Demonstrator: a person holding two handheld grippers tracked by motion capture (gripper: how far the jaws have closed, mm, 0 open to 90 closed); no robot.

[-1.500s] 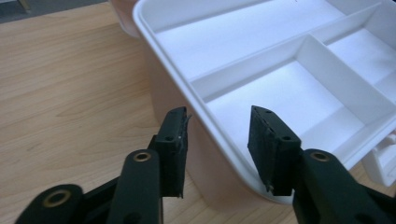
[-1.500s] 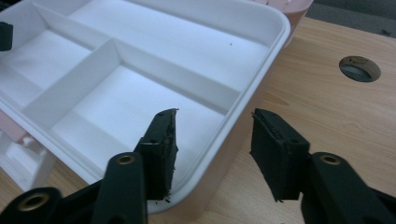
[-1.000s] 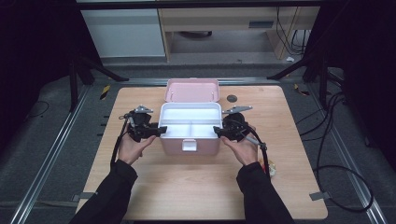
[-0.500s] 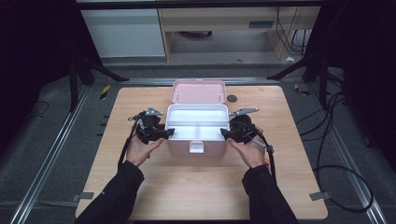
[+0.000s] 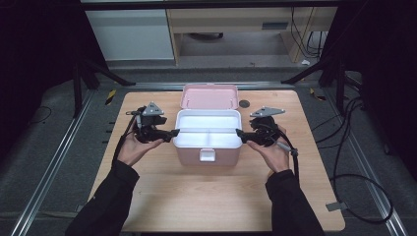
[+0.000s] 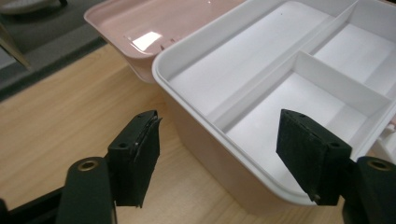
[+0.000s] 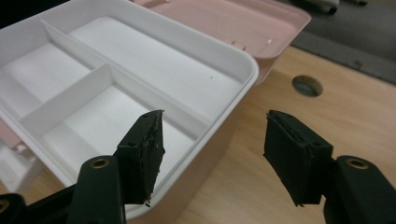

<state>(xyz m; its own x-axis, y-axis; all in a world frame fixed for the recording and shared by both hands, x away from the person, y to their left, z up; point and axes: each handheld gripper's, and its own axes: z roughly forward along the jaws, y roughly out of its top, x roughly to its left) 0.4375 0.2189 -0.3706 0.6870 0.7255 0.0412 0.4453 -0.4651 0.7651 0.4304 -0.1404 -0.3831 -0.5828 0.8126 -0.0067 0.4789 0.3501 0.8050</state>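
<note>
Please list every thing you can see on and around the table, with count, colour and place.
box: 1, pink, table centre
tray: 1, white, three empty compartments, on top of the box
lid: 1, pink, open, behind the box
table: 1, light wood
hole: 1, dark, round, in the table right of the lid
left claw: 1, black, open, astride the tray's left rim, jaws just opened
right claw: 1, black, open, astride the tray's right rim, jaws just opened
</note>
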